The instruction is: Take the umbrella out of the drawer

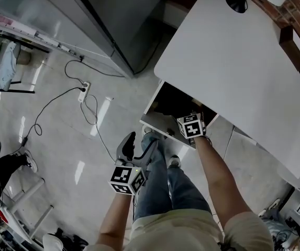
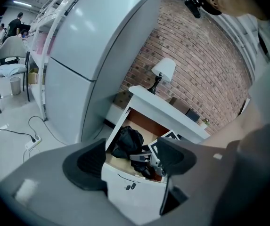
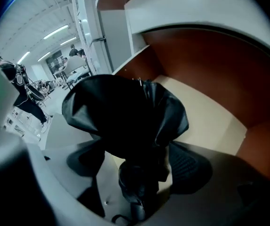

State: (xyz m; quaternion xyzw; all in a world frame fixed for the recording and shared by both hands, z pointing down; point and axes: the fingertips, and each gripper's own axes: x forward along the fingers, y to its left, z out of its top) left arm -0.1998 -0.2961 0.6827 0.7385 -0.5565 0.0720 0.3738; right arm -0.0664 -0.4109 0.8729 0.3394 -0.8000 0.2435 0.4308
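Observation:
A black folded umbrella [image 3: 125,121] lies in the open drawer [image 3: 210,117] under the white table [image 1: 233,61]. My right gripper [image 3: 139,166] is inside the drawer, open, with one jaw on each side of the umbrella's narrow lower end. In the head view its marker cube covers the right gripper [image 1: 187,123] at the drawer [image 1: 157,123] front. My left gripper [image 1: 138,143] hangs open and empty in front of the drawer, above the floor. The left gripper view frames the umbrella [image 2: 127,140] and drawer front [image 2: 135,192] between the left gripper [image 2: 130,161] jaws.
A tall grey fridge [image 2: 87,55] stands left of the table. A power strip [image 1: 84,90] with cables lies on the floor. A lamp [image 2: 163,72] stands on the table by the brick wall. The person's legs [image 1: 160,187] are below the drawer.

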